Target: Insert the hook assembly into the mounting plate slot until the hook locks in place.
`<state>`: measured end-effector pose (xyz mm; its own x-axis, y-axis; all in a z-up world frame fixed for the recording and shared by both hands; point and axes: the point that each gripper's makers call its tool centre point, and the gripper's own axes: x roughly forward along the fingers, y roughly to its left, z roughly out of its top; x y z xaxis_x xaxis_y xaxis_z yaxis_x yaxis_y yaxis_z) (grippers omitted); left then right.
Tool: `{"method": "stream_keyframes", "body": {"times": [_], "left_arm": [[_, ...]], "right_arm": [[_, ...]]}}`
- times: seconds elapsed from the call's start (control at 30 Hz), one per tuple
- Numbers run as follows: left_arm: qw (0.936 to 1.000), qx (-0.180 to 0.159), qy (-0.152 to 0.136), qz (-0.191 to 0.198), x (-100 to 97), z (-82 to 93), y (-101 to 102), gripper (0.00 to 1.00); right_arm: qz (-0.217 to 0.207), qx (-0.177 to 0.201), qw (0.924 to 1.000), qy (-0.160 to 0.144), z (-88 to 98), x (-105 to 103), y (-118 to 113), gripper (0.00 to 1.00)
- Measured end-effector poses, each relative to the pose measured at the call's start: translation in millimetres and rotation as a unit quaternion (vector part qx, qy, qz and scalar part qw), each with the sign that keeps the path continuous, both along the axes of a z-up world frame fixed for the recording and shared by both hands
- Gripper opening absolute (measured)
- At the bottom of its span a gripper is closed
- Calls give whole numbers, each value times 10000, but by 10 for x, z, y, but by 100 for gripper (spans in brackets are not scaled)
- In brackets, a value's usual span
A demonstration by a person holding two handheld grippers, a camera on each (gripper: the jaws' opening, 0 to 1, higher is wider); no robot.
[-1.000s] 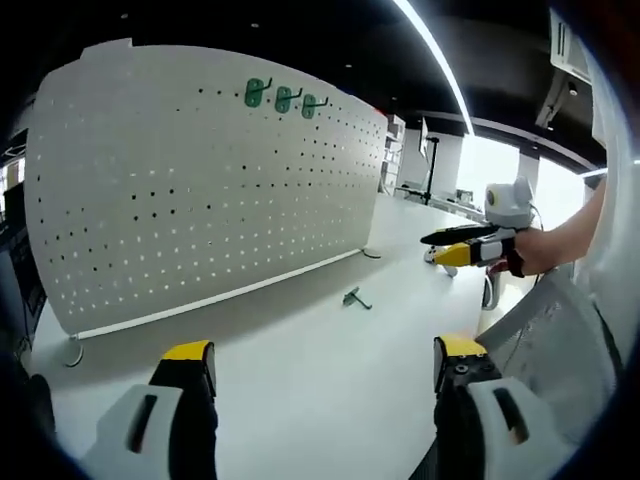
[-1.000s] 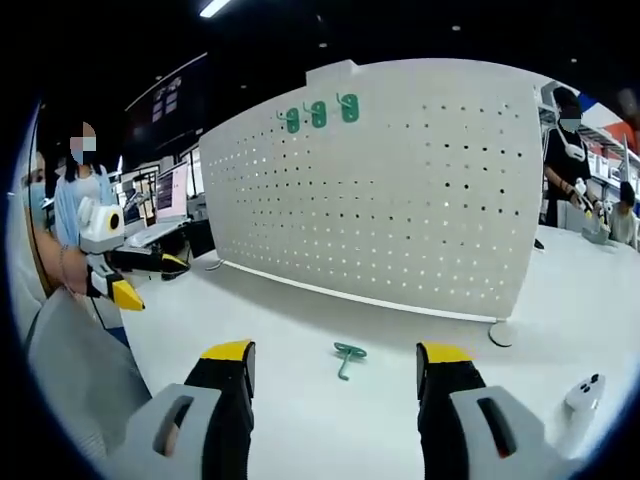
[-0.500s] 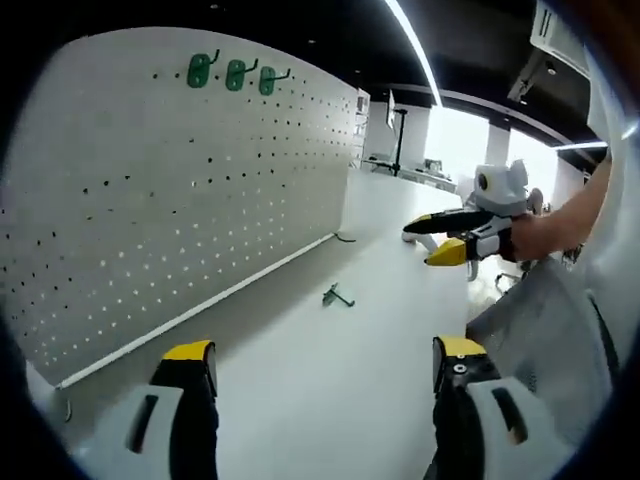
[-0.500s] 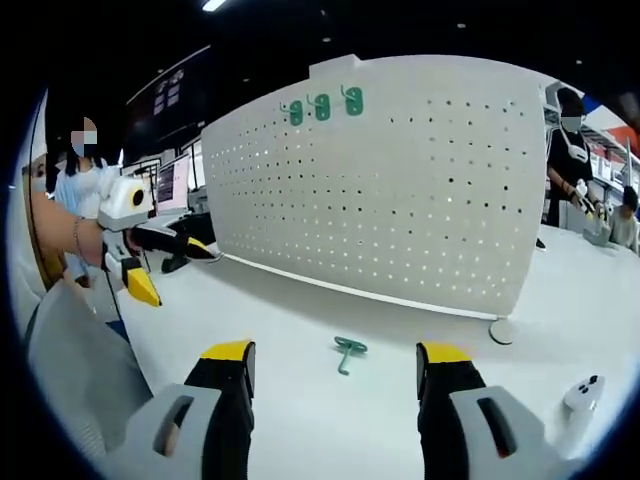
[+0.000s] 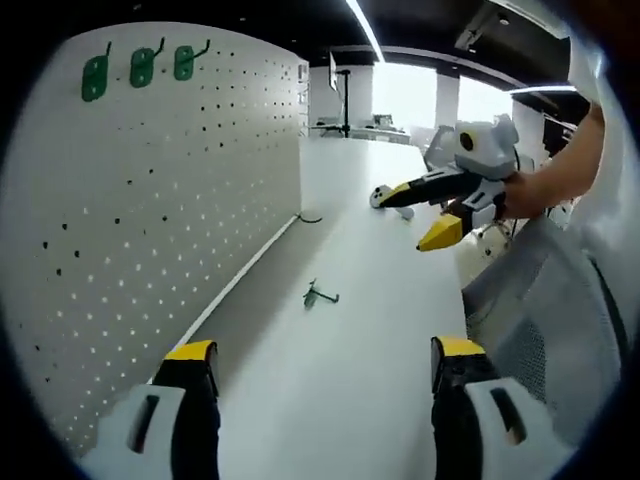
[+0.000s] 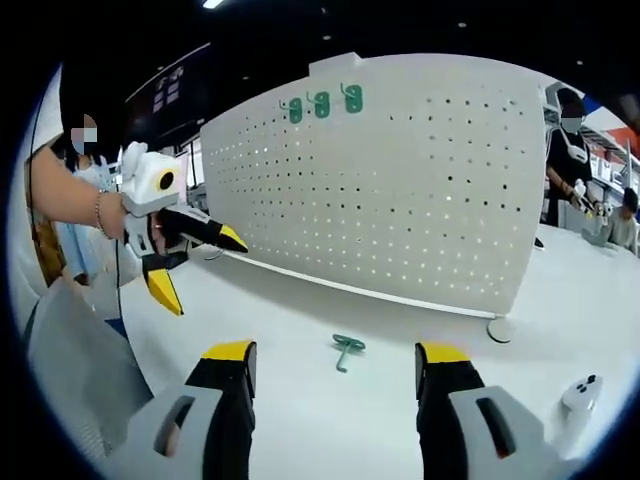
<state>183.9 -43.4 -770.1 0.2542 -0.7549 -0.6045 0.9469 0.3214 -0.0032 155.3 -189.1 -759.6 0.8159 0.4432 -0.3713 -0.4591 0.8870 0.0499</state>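
- Green hook (image 6: 347, 349) (image 5: 318, 294) lies loose on the white worktop (image 6: 300, 400), before the pegboard (image 6: 420, 200).
- Left gripper (image 6: 195, 265) and right gripper (image 5: 425, 212): fingers wide apart, empty.

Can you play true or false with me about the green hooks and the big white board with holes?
1. Three green hooks hang near the top of the white perforated board. True.
2. A loose green hook lies on the white table. True.
3. The right hand-held gripper is gripping the loose hook. False: its jaws are open and empty, with the hook lying ahead of them.
4. The left hand-held gripper is shut. False: its yellow tips are spread apart.
5. The loose hook lies flat against the board. False: it lies on the table, apart from it.
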Motion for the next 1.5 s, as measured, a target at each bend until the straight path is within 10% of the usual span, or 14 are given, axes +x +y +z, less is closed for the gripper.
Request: {"method": "stream_keyframes", "body": {"times": [0.63,1.5], "left_arm": [[9872,941,-127,-1284,158,-318,-363,87],[9633,1648,-132,-2114,296,-678,-767,82]], "right_arm": [[-90,121,9999,70,-34,19,-39,62],[-94,66,9997,195,-80,4,-33,63]]}}
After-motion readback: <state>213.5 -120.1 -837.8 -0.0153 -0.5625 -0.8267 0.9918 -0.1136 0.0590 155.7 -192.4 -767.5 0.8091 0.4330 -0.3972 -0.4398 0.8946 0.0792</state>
